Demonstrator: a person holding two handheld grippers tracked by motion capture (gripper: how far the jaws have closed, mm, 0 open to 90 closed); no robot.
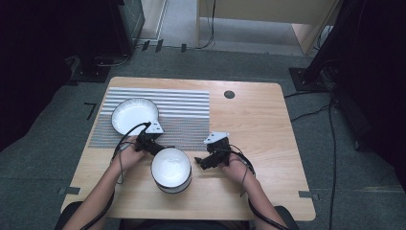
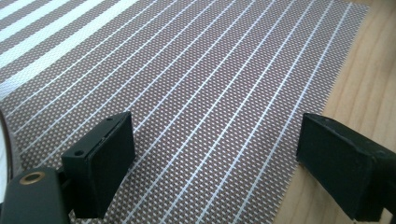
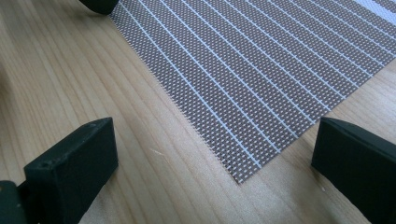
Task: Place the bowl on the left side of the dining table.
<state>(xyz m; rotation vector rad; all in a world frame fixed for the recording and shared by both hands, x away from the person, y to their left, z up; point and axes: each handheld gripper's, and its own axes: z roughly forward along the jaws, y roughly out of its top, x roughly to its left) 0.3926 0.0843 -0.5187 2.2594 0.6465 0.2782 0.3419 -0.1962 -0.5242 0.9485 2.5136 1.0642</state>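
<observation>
Looking down from the high view: a wooden table (image 1: 258, 124) carries a striped placemat (image 1: 182, 108) on its left half. A white plate (image 1: 134, 115) sits on the far-left part of the mat. A white bowl (image 1: 171, 168) stands on bare wood just off the mat's near edge, between the two hands. The left gripper (image 1: 155, 147) is just beside the bowl's far-left rim, its hand (image 1: 128, 155) behind it; whether it touches the rim cannot be told. The right gripper (image 1: 207, 160) lies to the right of the bowl, near it but apart, held by the right hand (image 1: 234, 165). A small dark round hole (image 1: 229, 94) marks the far side of the tabletop.

Left gripper view: both black jaws stand spread wide with nothing between them — under them is the placemat (image 2: 210, 93), with bare table (image 2: 369, 84) showing at the right. A sliver of white rim with a dark edge shows at the left border; which dish it belongs to is unclear.

Right gripper view: the jaws are likewise spread wide and hold nothing. Below them lies the table (image 3: 70, 70), and the near corner of the placemat (image 3: 261, 70) reaches in between the two jaws.
</observation>
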